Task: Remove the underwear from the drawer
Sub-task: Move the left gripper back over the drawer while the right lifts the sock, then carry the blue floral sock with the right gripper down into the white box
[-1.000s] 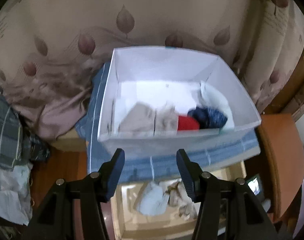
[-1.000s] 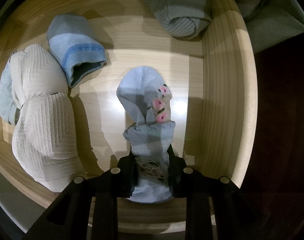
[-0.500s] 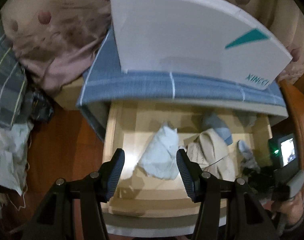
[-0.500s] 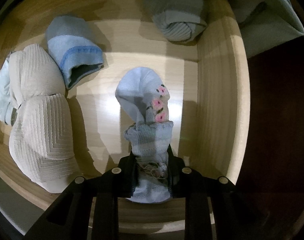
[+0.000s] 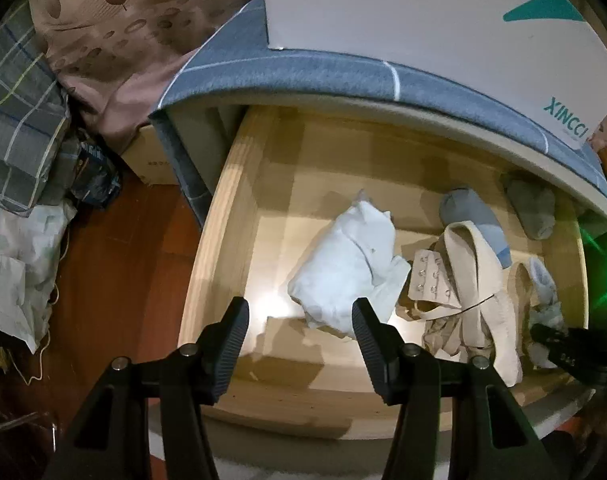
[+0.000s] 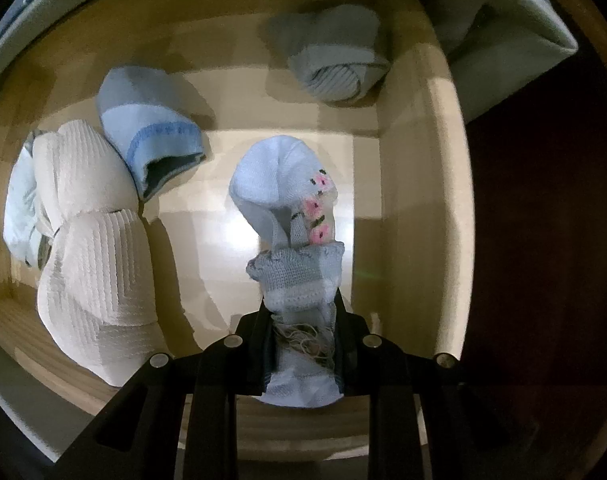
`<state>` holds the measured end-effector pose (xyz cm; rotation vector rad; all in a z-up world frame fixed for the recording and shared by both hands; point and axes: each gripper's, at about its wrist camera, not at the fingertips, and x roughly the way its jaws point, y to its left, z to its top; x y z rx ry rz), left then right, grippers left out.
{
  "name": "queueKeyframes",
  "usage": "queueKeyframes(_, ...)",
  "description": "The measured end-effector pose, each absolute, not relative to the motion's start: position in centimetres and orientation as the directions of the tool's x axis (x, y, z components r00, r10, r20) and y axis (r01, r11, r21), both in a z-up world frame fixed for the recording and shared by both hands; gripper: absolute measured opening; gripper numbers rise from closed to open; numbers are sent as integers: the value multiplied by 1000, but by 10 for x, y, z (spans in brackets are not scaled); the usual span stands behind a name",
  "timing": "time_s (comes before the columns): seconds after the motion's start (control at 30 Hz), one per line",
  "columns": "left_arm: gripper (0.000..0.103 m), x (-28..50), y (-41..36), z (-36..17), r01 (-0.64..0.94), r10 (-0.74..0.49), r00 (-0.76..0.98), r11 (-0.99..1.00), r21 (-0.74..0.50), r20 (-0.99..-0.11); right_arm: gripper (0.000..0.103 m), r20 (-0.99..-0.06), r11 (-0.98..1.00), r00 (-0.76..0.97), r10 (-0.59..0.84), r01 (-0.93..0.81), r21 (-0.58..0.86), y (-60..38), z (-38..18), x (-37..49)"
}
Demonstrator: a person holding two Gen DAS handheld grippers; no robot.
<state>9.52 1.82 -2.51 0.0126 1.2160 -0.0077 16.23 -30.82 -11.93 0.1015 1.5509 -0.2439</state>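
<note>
The right gripper (image 6: 299,332) is clamping its jaws on one pale blue sock (image 6: 287,216) with three pink flowers, its long axis running straight away from the camera, toe end pointing to the drawer's (image 6: 419,184) back wall. The left gripper (image 5: 299,320) is hovering with jaws wide apart over one white garment (image 5: 343,268) lying on the drawer floor. Two more rolled pairs are sitting farther back: a blue one (image 6: 151,128) and a grey one (image 6: 335,64). One cream bra (image 6: 91,240) is lying at left.
</note>
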Motion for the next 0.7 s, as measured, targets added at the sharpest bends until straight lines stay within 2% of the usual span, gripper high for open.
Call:
queueKeyframes(0.47, 55, 97, 28, -33, -34, 18, 337, 999, 6, -941, 21, -986, 974, 148, -75, 225, -40, -312, -79, 138)
queueKeyframes(0.7, 55, 97, 30, -33, -45, 19, 338, 999, 4, -941, 21, -972, 976, 226, -64, 218, -13, -318, -33, 130)
